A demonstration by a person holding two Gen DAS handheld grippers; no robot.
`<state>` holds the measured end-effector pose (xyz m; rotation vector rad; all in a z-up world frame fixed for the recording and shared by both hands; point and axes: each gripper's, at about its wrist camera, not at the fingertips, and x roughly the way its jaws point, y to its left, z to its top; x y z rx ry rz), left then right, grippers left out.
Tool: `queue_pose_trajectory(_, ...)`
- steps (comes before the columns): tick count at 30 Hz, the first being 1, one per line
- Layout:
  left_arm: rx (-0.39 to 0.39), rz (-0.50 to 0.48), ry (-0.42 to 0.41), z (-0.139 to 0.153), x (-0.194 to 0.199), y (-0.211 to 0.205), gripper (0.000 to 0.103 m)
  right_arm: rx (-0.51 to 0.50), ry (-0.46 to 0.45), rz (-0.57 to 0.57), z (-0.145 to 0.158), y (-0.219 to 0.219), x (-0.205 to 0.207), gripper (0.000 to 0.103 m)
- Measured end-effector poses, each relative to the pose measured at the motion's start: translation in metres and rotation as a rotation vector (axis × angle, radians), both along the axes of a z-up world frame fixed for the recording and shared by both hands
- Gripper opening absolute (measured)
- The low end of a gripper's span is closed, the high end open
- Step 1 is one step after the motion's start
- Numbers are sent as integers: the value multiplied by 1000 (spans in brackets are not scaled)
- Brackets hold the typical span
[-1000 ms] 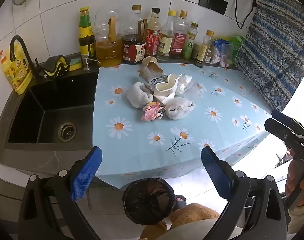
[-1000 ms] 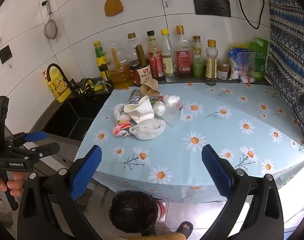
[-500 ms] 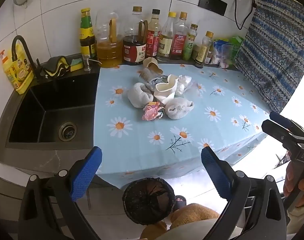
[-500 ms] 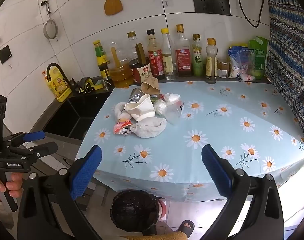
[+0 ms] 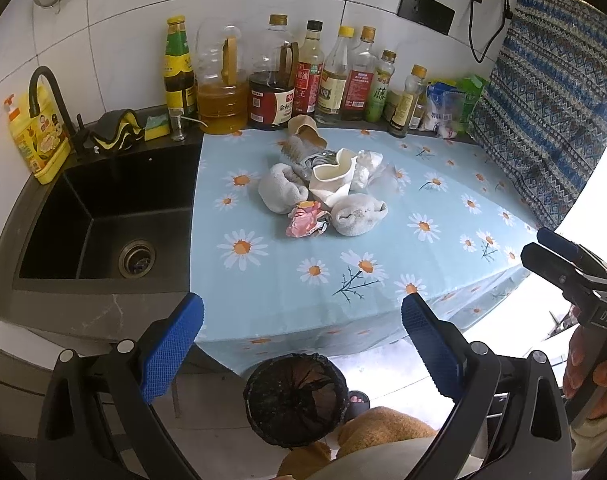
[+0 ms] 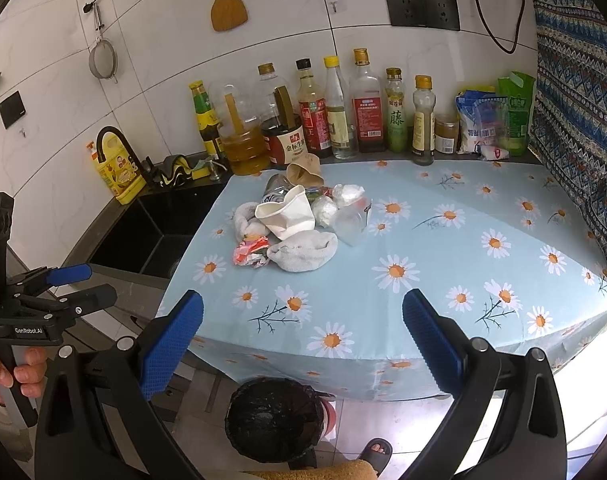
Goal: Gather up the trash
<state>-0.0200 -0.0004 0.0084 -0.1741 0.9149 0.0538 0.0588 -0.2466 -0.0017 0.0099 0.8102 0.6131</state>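
A pile of trash lies on the daisy tablecloth: a crushed white paper cup, two grey-white socks, a pink crumpled wrapper, a brown paper cup, tissue wads and clear plastic. A bin with a black bag stands on the floor in front of the table. My left gripper is open and empty, off the table's front edge above the bin. My right gripper is open and empty, also short of the table.
A row of sauce and oil bottles lines the wall behind the pile. A black sink with a faucet and yellow soap bottle is at the left. A patterned curtain hangs at the right. My foot is near the bin.
Both grippers have drifted slightly forward toward the table. Both stay open and empty. The trash pile has not moved.
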Motion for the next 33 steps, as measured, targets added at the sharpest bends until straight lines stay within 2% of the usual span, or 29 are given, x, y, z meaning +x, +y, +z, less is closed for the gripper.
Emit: queue_pose_trajectory(33, -16, -16, -32, 12, -16, 23, 96, 7, -12, -30, 21, 18, -10, 99)
